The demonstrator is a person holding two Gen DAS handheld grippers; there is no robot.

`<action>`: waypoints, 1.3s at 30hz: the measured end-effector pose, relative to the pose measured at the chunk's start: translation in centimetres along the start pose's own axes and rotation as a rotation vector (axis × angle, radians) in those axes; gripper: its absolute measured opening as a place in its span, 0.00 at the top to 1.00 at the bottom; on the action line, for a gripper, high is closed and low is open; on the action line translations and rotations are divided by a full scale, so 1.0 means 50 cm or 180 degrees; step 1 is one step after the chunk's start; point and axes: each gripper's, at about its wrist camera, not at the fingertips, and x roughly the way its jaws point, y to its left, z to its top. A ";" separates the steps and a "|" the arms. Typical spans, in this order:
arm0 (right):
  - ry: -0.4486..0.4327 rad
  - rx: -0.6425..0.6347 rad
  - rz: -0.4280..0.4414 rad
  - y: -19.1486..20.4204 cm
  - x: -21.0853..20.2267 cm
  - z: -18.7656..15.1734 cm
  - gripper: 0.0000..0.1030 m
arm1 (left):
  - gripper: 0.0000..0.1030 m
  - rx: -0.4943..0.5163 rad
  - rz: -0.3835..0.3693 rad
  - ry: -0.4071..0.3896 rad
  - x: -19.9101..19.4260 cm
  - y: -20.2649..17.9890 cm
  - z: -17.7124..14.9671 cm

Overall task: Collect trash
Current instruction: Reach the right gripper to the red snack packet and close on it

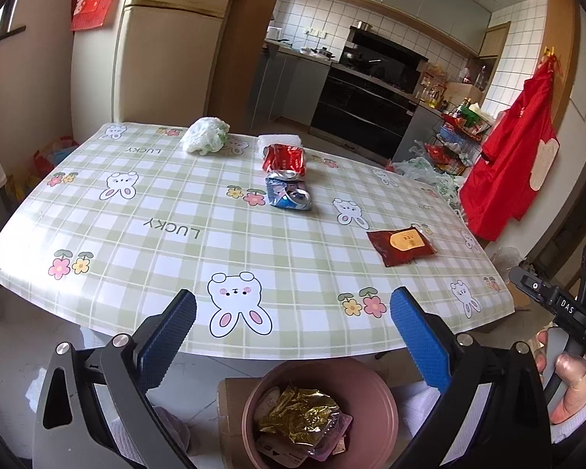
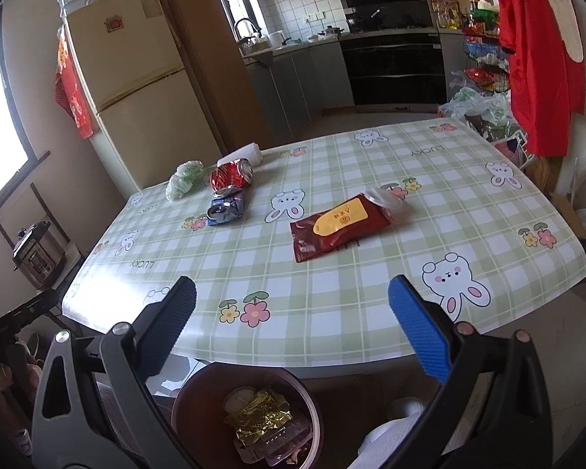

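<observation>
The round pink plastic bin (image 1: 375, 402), just below the left gripper's 2 blue-padded fingers (image 1: 168, 336), is cut off by the picture's lower edge. Beneath the crumpled gold foil wrapper (image 1: 299, 414) its other contents cannot be made out. Far ahead, a white folded cloth (image 1: 279, 140) is half hidden behind the crushed red drink can (image 1: 285, 160). The yellow label on the dark red flat packet (image 2: 342, 221) is too small to read.

The left gripper (image 1: 293, 322) hangs just before the near edge of the table (image 1: 254, 242), tilted downward, its blue-padded jaws spread wide with nothing between them. The right gripper (image 2: 291, 312) hangs beside it at the same edge, likewise tilted down, jaws wide and empty. The right hand (image 1: 566, 383) wraps that gripper's handle.
</observation>
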 end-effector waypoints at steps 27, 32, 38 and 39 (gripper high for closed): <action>0.0669 0.0929 -0.0635 -0.119 0.407 0.091 0.06 | 0.06 -0.0059 -0.0035 0.0428 0.320 0.057 0.116; 0.0527 0.1432 -0.0927 -0.159 0.457 0.116 0.06 | 0.06 0.0012 -0.0069 0.0441 0.367 0.048 0.136; 0.0489 0.1673 -0.1418 -0.165 0.499 0.147 0.05 | 0.06 0.0008 -0.0086 0.0446 0.400 0.046 0.149; 0.0493 0.1688 -0.1502 -0.164 0.504 0.150 0.05 | 0.06 -0.0001 -0.0088 0.0450 0.405 0.047 0.151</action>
